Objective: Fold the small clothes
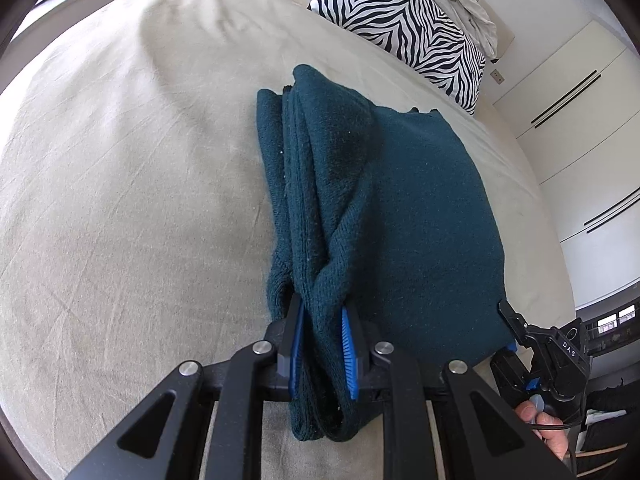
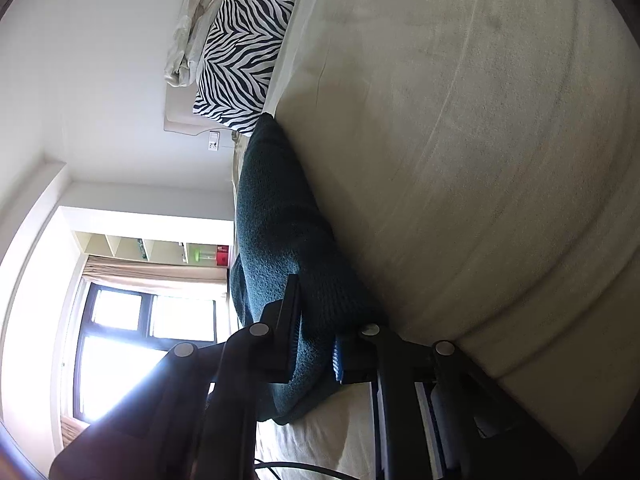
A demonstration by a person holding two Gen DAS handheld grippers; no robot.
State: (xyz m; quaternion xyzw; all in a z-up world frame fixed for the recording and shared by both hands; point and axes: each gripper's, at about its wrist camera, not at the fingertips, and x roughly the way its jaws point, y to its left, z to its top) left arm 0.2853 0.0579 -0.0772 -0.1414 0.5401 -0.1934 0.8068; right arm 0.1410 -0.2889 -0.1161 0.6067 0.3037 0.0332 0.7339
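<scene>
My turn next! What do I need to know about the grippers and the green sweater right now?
Left gripper: shut on a bunched fold of the dark teal knitted garment at its near edge.
Right gripper: shut on the garment's near right corner.
The garment lies on the beige bedsheet, below the zebra-striped pillow.
Done: its left side looks folded over into layers.
Left: probably carry the held edge over to fold it again, then release.

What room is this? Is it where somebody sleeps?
Most likely a bedroom. There is a wide bed with a beige cover, a zebra-striped pillow at its head, and tall white wardrobe doors along the wall.
</scene>
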